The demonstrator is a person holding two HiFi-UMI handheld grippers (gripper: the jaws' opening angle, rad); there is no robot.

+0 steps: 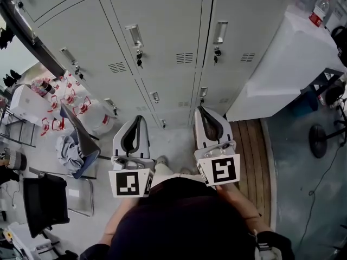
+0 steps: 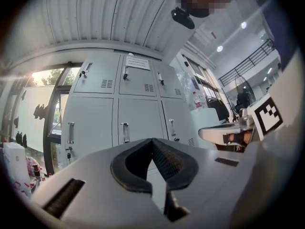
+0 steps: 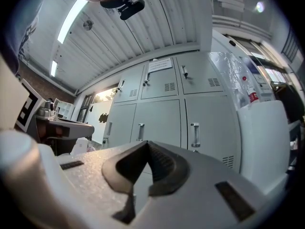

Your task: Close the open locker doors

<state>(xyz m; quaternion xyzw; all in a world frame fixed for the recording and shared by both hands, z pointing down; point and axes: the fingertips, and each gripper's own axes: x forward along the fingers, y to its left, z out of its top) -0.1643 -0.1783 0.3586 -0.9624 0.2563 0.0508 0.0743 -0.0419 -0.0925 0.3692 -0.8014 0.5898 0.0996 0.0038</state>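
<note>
— Head view taken first: where are the locker doors (image 1: 162,37) to be found?

— A bank of grey steel lockers is seen straight ahead of both tools. Every door in sight lies flush with its frame. Upright metal handles (image 1: 135,36) are fitted to the doors, and keys (image 1: 139,56) are hung from the locks just beneath them.

— How are the tools held?

— The left gripper (image 2: 152,139) is clenched, with its dark ribbed pads met at the tips and nothing caught between them. The right gripper (image 3: 147,141) is clenched likewise and is empty as well. Both are pointed at the lower rows of lockers, side by side, and no door or handle is touched by either. A marker cube (image 1: 130,182) with black-and-white squares is carried at the back of each.

— Can any writing be read?

— A white paper notice (image 2: 137,62) is stuck to an upper door, but its lines are too small to be read. A clear bottle (image 1: 321,8) with a red label is stood on the white cabinet (image 1: 293,64) to the right of the lockers, and its brand cannot be made out. Red print is borne by the white plastic bags (image 1: 70,99) heaped at the left, and it is not legible either.
</note>
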